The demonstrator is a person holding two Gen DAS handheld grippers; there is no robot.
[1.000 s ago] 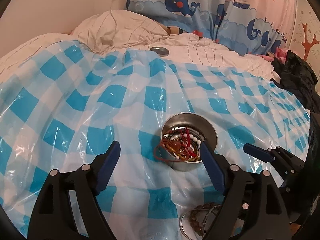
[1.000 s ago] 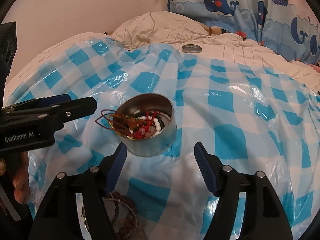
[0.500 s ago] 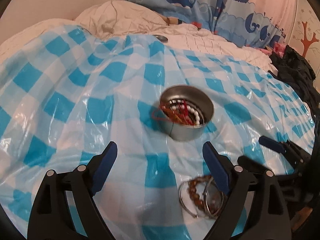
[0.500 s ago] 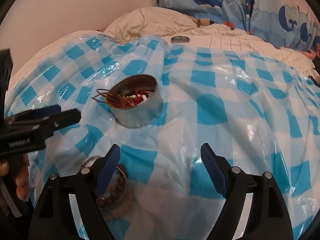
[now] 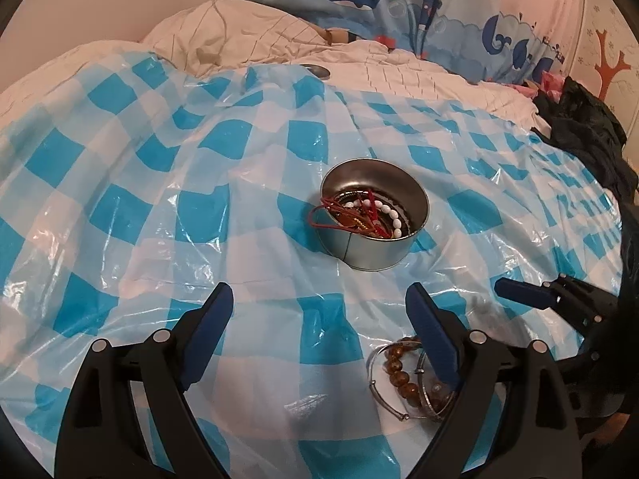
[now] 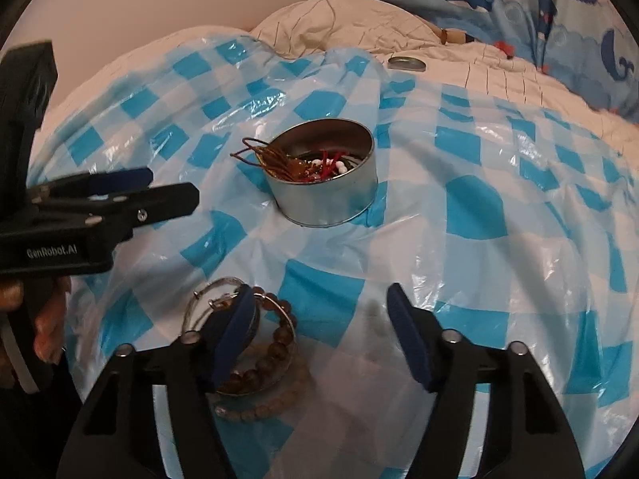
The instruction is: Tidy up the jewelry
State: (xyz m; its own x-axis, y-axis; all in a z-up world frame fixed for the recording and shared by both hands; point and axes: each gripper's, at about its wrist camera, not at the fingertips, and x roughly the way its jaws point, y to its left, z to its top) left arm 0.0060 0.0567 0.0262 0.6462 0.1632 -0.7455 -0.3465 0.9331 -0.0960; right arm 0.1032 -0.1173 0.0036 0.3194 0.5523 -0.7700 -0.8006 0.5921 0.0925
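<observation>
Bracelets [image 6: 255,355] lie under my right claw [image 6: 319,319], its closing jaws pinching nothing yet; my left claw [image 5: 319,331] hangs spread, tin [image 5: 373,215] of jewelry just ahead.

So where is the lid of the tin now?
The lid lies at the top of the right wrist view, on the white bedding just past the checked sheet, beyond the tin.

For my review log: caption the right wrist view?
Right gripper, jaws closing, over loose bracelets beside a jewelry-filled tin on checkered plastic.
</observation>
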